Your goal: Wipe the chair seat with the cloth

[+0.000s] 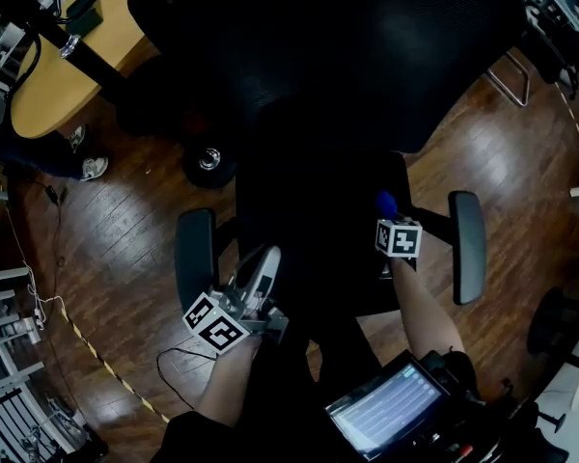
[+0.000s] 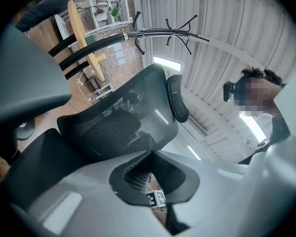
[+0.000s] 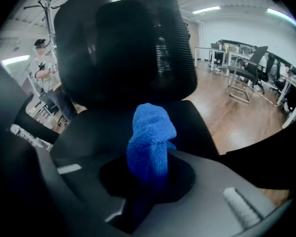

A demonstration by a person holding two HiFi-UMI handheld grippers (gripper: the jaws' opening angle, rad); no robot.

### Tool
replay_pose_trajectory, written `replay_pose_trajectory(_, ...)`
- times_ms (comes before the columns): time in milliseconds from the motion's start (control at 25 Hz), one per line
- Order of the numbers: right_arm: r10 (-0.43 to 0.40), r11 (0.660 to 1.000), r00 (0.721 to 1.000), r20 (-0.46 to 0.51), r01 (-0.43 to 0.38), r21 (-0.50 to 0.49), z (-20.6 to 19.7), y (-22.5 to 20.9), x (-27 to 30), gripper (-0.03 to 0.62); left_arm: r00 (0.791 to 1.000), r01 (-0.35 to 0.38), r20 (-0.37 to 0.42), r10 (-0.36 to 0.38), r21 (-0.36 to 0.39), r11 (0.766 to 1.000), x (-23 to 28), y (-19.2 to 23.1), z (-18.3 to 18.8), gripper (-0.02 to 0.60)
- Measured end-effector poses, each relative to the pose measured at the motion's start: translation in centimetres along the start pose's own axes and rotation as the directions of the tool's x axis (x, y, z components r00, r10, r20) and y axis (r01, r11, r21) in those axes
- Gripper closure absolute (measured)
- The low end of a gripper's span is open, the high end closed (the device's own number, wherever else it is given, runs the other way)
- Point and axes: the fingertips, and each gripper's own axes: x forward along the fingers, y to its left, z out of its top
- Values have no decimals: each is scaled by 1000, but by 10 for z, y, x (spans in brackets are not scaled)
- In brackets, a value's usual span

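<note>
A: Left tool [image 1: 262,263]?
B: Jaws together, empty, at front-left edge of chair seat [image 1: 309,210].
A: Right tool [image 1: 388,218]?
B: Clamped on blue cloth [image 3: 150,142], over the seat's right side; contact unclear. Most wiping seemingly left.

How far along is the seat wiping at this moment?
Done: the cloth is clamped in the right gripper. In hand: it is held over the chair seat; contact can't be confirmed. Remaining: the wiping; the dark seat shows no wiped trace. The left gripper is shut, empty, by the armrest.
</note>
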Motion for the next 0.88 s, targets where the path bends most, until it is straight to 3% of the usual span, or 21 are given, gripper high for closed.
replay_pose_trajectory(160,174,983,984,-36,-175,-44,-10,101,9,549,999,-8,35,8,2,1000,-9,-5,8,591)
replay_pose_trajectory(280,259,960,961,-99,-267,-79,-32,174,20,549,998,-11,54,10,10,1000,-18,-8,14,591)
replay_pose_trajectory(520,431,876,879,-205,-462,-137,-78,308,24,549,995,-31,91,29,17,999,-35,-5,22,591)
replay_pose_trajectory(600,444,870,871,-213,-475,-131,-90,325,27,549,995,-34,99,33,16,999,-38,-1,23,591)
replay_pose_trajectory(720,430,878,880,-202,-460,-133,-93,320,29,549,994,-38,102,36,12,999,-41,0,22,591)
replay_pose_trajectory(880,350,915,920,-178,-377,-145,-91,277,34,549,995,-27,95,26,5,1000,-39,0,17,591)
